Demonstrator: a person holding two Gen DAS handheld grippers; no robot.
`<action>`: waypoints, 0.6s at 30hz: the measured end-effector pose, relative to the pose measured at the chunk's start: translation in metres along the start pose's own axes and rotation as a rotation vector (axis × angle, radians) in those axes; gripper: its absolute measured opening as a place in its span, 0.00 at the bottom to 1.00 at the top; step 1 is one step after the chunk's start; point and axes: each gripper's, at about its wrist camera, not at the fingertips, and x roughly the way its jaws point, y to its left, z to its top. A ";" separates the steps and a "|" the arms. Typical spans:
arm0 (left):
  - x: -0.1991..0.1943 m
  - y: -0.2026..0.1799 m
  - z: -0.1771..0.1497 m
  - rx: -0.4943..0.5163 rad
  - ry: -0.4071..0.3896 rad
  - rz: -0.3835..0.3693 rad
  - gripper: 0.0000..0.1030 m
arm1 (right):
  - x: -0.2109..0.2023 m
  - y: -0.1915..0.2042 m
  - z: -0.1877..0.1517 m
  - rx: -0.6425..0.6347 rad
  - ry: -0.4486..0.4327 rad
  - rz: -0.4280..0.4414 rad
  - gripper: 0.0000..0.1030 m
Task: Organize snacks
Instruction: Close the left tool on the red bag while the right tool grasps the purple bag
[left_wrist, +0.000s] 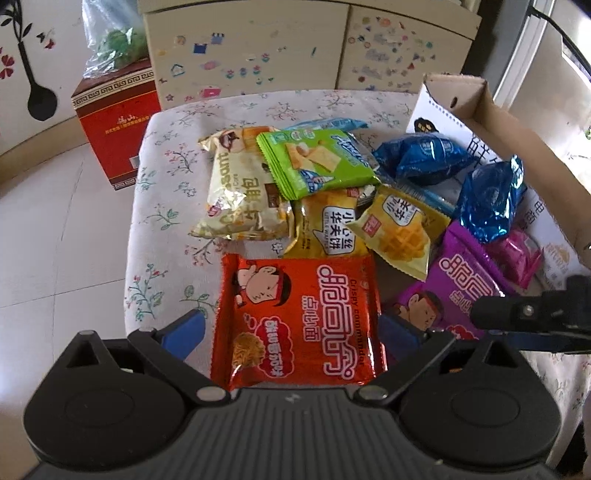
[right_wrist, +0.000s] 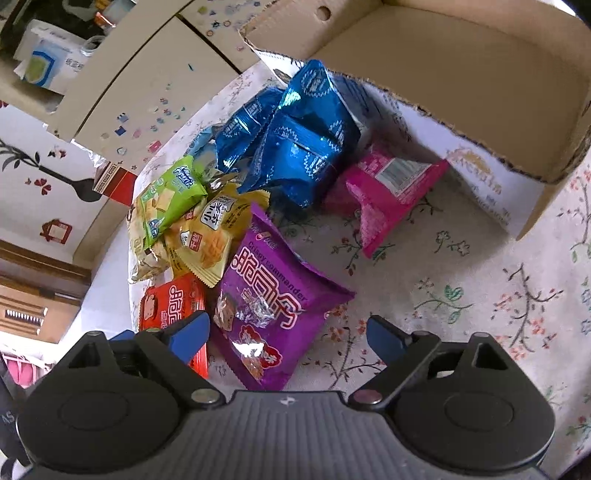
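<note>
floral tablecloth (right_wrist: 461, 258) bears purple snack packet (right_wrist: 273, 306) between right tongs' (right_wrist: 288, 336) spread jaws.

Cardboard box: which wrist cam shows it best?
Right wrist. The cardboard box fills the upper right there, open top toward the camera, so its inside shows, with no snacks visible in it. The left wrist view catches only its outer wall and one flap at the right edge, partly behind the blue packets.

Floral tablecloth (right_wrist: 480, 295), snack packets (left_wrist: 295, 206), cardboard box (right_wrist: 461, 92)

Bright daylight — sharp, fisheye-warped edges
</note>
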 end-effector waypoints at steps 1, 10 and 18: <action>0.002 -0.001 0.000 0.004 0.003 -0.003 0.96 | 0.002 0.001 0.000 0.004 0.001 -0.001 0.91; 0.017 -0.009 0.000 0.045 0.001 0.014 0.99 | 0.012 0.013 -0.001 -0.046 -0.049 -0.028 0.88; 0.026 -0.014 -0.003 0.059 0.007 0.045 0.99 | 0.013 0.019 -0.002 -0.099 -0.073 -0.056 0.82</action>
